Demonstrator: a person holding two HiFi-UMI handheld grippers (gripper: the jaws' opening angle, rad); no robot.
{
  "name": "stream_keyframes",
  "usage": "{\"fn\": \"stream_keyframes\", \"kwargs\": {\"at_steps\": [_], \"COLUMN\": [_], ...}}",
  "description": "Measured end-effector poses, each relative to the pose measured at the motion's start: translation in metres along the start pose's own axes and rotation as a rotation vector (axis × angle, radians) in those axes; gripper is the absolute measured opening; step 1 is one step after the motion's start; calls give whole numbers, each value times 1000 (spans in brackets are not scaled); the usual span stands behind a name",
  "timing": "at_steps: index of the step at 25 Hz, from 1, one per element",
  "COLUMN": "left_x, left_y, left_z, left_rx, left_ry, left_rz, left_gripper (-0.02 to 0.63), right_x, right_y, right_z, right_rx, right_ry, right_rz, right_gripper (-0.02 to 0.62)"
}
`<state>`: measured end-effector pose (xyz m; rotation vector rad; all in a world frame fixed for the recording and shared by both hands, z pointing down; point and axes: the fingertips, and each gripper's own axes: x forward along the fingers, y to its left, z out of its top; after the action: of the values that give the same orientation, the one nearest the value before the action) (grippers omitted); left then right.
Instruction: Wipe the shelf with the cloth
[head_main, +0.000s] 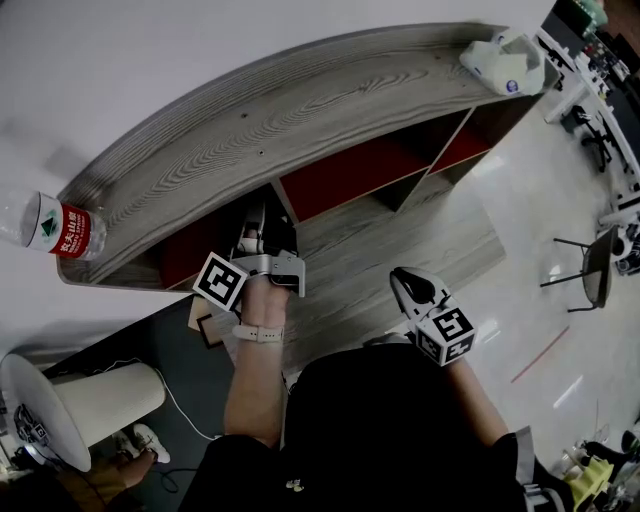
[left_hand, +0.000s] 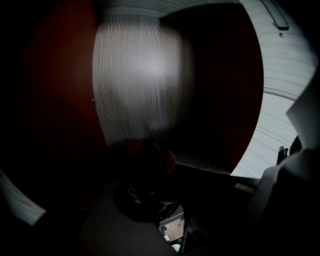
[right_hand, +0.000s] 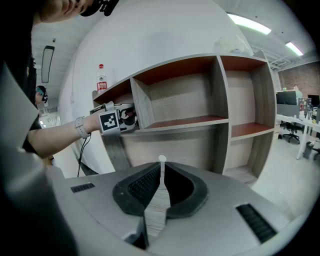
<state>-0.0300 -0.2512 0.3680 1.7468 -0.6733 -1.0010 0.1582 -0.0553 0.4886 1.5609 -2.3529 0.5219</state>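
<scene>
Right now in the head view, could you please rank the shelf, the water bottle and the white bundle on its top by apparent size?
1. shelf, by far the largest.
2. water bottle and white bundle: they look about alike, and the frame edge cuts the bottle, so I would not rank them.

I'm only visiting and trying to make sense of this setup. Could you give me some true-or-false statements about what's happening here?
1. A water bottle stands on top of the shelf. True.
2. The right tongs grip the bottle. False: they are shut on nothing, away from the shelf.
3. The left tongs reach into a shelf compartment. True; what looks like a dark cloth sits in them.
4. Books fill the compartments. False: no books show in them.
</scene>
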Motion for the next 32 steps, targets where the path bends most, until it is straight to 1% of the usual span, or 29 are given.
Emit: {"fn": "stream_keyframes", "kwargs": {"at_steps": [4,7,9,12,15,19,24,32], "left_x": [-12,-21,-27,-39,-54,-80,-118,-176], "left_y": [7,10,10,8,7,8,7,2], "left_z": [-11,-17,-18,-12,4,34,77,142], "left_rx": [-22,-30,-34,-27,-6,25,71,154], "left_ry": [1,36,58,52,13,-58,-168,-335], "left_rz": [31,44,46,42,48,76,114,161], "left_gripper": [80,80,80,80,80,80,80,80], "right_x": [2,5,7,10,16,28,45,68], "right_y": [5,11,16,23,30,46,72,102], "right_z": [-1,-2,-2,-6,-9,-5,-2,5], "right_rx": [-5,-5,-10,-21,-29,-45,-86,-128], "right_ry": [1,5,11,26,43,50,66,78], "right_rz": [18,37,53,79,110,166,254,339], "right_gripper": [18,18,18,18,18,18,18,18]}}
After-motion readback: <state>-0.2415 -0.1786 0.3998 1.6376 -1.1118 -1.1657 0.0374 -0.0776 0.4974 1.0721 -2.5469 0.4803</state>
